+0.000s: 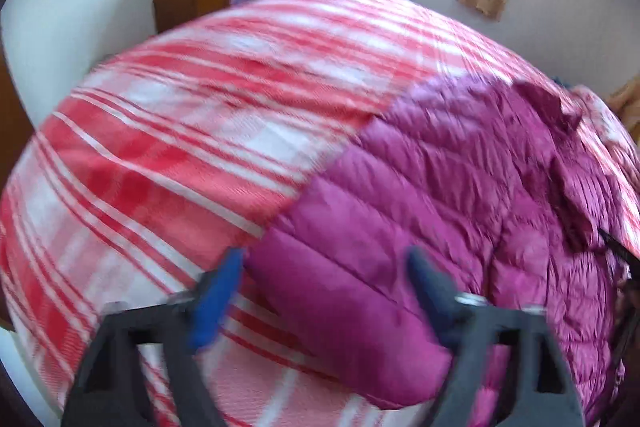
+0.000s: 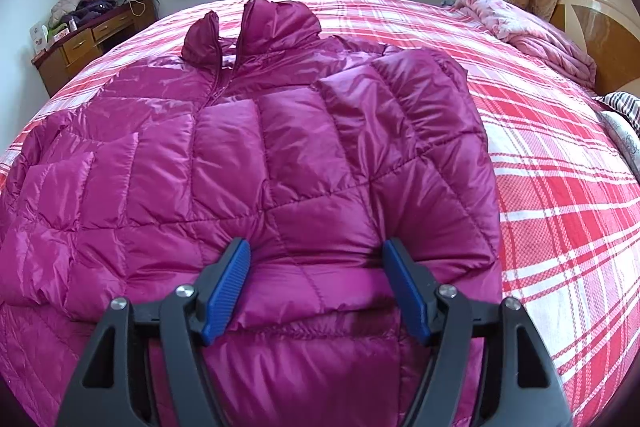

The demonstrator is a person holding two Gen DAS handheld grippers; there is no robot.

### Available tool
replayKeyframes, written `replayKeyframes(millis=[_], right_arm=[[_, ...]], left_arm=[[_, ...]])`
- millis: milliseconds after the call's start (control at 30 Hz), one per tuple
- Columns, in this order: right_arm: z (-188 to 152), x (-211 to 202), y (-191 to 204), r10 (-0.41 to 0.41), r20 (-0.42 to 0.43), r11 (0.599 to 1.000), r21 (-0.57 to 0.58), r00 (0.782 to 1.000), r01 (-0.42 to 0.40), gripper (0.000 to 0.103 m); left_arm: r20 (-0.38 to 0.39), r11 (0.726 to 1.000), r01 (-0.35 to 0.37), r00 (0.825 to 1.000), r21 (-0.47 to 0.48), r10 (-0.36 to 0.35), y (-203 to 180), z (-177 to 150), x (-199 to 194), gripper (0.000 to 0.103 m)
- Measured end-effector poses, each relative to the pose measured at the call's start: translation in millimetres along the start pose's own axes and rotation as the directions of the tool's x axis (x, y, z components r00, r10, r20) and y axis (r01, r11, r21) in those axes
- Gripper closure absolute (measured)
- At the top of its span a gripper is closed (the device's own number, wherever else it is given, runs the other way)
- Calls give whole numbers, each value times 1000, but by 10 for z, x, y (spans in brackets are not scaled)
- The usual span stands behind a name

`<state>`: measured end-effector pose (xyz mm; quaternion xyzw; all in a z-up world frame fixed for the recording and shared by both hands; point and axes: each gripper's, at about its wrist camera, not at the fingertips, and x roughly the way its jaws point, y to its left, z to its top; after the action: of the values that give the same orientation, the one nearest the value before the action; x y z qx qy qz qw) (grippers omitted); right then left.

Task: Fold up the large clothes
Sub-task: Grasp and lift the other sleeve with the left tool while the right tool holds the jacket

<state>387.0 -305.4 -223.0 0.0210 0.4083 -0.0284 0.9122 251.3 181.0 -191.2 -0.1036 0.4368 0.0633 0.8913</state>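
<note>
A magenta quilted down jacket [image 2: 280, 147] lies front-up on the bed, collar toward the window, with one sleeve folded across its body. In the right wrist view my right gripper [image 2: 318, 255] sits low over the near hem. Its blue pads [image 2: 228, 287] press on a puffy sleeve end that fills the gap between them. The left wrist view is blurred. There the left gripper [image 1: 324, 267] hovers over the jacket [image 1: 440, 187] at its near left corner. Its jaws stand apart with that corner between them, and the pads do not visibly press on it.
A red and white plaid cover [image 1: 160, 147] spreads over the whole bed. A wooden desk [image 2: 80, 43] piled with clothes stands in the far left corner. A bunched pink quilt [image 2: 532, 35] and striped pillows lie by the headboard [image 2: 592, 27] on the right.
</note>
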Motion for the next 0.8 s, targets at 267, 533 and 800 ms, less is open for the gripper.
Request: replayKeyframes(millis=[267,533,800], right_arm=[[-5,-19,-36,15,7,1000,15,1000,-15,29],[-1,-21,-41,29,11,999,20,1000,-29,27],[2,-22,-44,38,15,999,25,999,-38,26]], left_arm=[[79,992,-88,994,86,81,-106,89,-94,88],[301,963,-204,943,177,144,-195,749,-731,90],[455,911,-264,885,318,98,-841,1092,-1115,90]])
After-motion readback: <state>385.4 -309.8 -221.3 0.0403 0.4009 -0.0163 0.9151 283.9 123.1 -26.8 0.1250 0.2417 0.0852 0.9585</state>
